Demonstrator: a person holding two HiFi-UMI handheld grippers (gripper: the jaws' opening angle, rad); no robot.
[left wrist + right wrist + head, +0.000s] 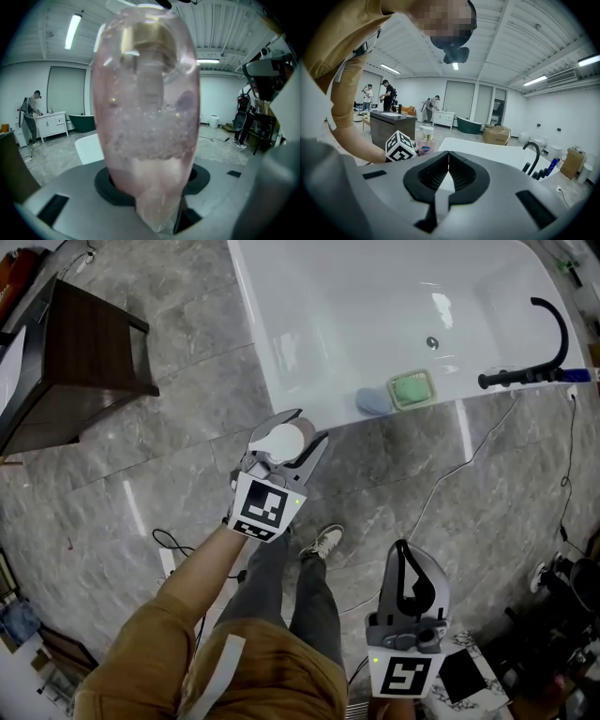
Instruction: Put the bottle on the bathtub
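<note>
A grey marble-tiled floor [141, 456] fills a large showroom-like room with white walls and strip lights overhead. A white bathtub [328, 334] stands on it.

The bottle [286, 440] is translucent pink with a gold collar and a white pump top. It is off the bathtub, held in the air just outside the near rim, close to the tub's left corner, with the floor under it. The left tool [309, 425] is clamped on the bottle. In the left gripper view the bottle's body [147, 117] rises upright between the jaws and fills most of the frame. From the right gripper view the bottle [425, 140] shows in front of the bathtub's near wall [487, 150].

On the bathtub's near rim, to the right of the bottle, sit a pale blue object [373, 401] and, touching it, a green soap dish [411, 388]. A black curved faucet [548, 343] stands at the tub's right end.

The right tool [403, 549] hangs well short of the bathtub, over the floor, with its jaws together and nothing between them [448, 157].

A dark wooden cabinet [75, 362] stands well to the left of the bathtub. The person's shoe [323, 542] is on the floor below the near rim.
</note>
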